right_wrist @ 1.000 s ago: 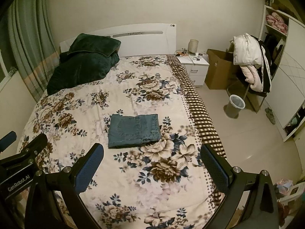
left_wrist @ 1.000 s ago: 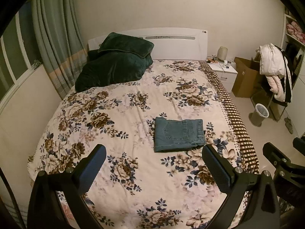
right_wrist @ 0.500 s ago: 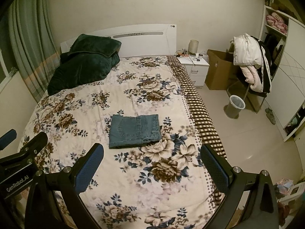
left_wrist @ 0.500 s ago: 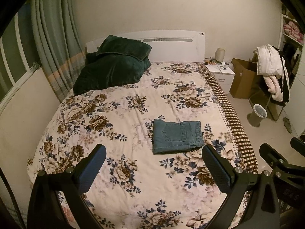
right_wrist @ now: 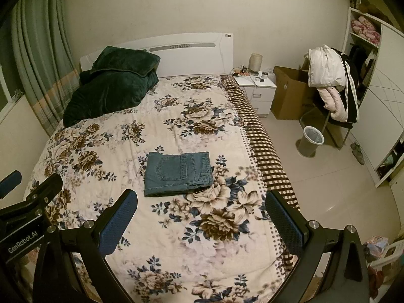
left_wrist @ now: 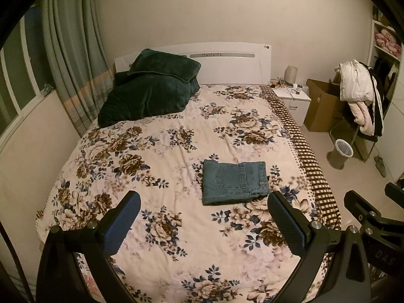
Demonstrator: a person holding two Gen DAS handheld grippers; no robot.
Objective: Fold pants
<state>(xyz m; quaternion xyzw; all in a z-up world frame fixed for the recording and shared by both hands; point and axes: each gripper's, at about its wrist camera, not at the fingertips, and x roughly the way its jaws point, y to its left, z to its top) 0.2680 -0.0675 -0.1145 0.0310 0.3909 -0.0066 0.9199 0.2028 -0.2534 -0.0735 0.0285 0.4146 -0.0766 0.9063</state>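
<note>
The blue denim pants (left_wrist: 234, 182) lie folded into a neat rectangle on the floral bedspread (left_wrist: 161, 166), a back pocket facing up. They also show in the right wrist view (right_wrist: 178, 173). My left gripper (left_wrist: 203, 202) is open and empty, held back from the pants, above the foot of the bed. My right gripper (right_wrist: 200, 202) is open and empty too, to the right of the left one and just as far back. The right gripper's body (left_wrist: 371, 217) shows at the right edge of the left wrist view.
Dark green pillows (left_wrist: 151, 91) lie at the head of the bed by the white headboard (left_wrist: 227, 60). A white nightstand (right_wrist: 257, 91), a cardboard box (right_wrist: 290, 93), a bin (right_wrist: 311, 141) and a chair hung with clothes (right_wrist: 330, 83) stand on the floor at the right.
Both grippers have drawn back and up from the bed, so the folded pants look smaller and farther. The pants have not moved. Both grippers stay open.
</note>
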